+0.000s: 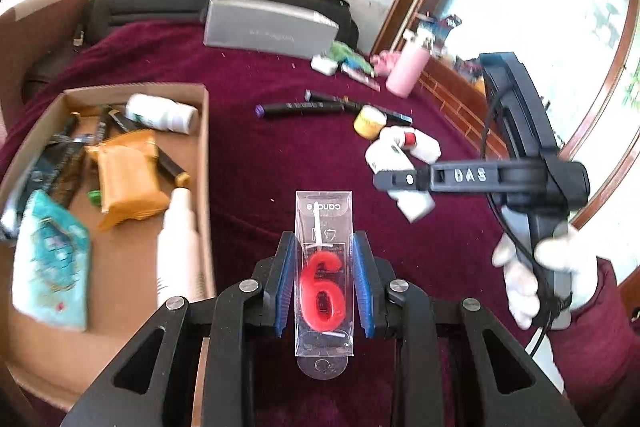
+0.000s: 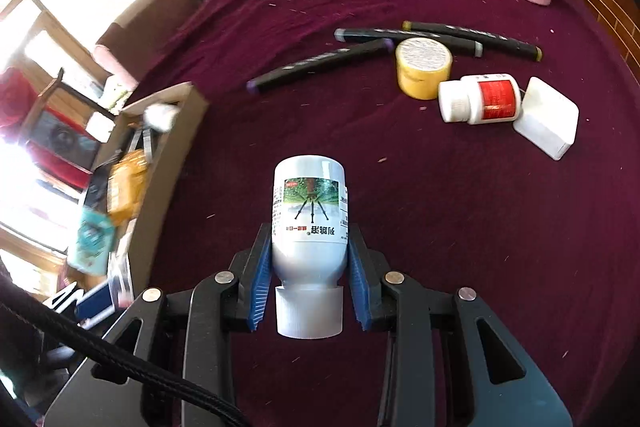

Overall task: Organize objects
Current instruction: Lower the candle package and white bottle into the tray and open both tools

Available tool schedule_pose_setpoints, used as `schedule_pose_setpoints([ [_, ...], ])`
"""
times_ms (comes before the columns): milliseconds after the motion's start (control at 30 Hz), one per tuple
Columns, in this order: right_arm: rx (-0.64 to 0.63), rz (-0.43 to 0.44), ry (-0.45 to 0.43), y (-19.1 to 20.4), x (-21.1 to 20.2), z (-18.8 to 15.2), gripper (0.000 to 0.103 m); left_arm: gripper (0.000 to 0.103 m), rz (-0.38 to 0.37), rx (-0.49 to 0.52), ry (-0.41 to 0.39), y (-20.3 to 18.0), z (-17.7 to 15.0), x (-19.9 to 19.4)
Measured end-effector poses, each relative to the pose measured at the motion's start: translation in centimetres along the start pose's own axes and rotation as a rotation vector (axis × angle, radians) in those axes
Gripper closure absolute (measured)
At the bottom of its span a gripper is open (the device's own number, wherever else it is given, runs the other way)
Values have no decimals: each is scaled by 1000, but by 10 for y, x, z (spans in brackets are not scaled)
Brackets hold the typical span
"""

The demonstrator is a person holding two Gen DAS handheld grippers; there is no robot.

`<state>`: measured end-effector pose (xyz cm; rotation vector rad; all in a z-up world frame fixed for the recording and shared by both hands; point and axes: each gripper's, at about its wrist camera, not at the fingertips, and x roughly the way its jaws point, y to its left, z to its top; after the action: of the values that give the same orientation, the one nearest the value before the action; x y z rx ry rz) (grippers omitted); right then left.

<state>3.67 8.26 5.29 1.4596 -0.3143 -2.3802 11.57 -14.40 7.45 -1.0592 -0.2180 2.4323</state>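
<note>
My left gripper (image 1: 324,279) was clamped on one boxed "6" candle (image 1: 323,291), just right of the cardboard box (image 1: 206,147). My right gripper (image 2: 308,267) was clamped on one white bottle (image 2: 309,223), also right of it. Well right of the box lay three markers (image 2: 320,65), one yellow jar (image 2: 424,67), one red-label bottle (image 2: 480,99).
</note>
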Motion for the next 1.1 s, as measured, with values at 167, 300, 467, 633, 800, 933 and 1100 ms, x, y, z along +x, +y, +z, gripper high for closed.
schedule_pose_setpoints([
  [167, -57, 48, -22, 33, -11, -9, 71, 79, 19, -25, -52, 13, -2, -28],
  [300, -88, 101, -26, 59, -15, -13, 71, 79, 49, -54, -109, 33, -3, -60],
  [467, -112, 173, -10, 94, -10, -13, 71, 79, 121, -95, -164, 68, -1, -95],
  [633, -147, 235, 38, 136, 12, -11, 71, 79, 224, -157, -155, 119, -1, -106],
  [800, -185, 264, 107, 176, 45, -15, 71, 79, 295, -210, -97, 164, -3, -87],
  [933, -223, 242, 156, 202, 72, -21, 70, 79, 313, -229, -47, 180, -10, -69],
  [1100, -254, 189, 187, 219, 99, -25, 70, 79, 315, -230, -25, 187, -17, -62],
])
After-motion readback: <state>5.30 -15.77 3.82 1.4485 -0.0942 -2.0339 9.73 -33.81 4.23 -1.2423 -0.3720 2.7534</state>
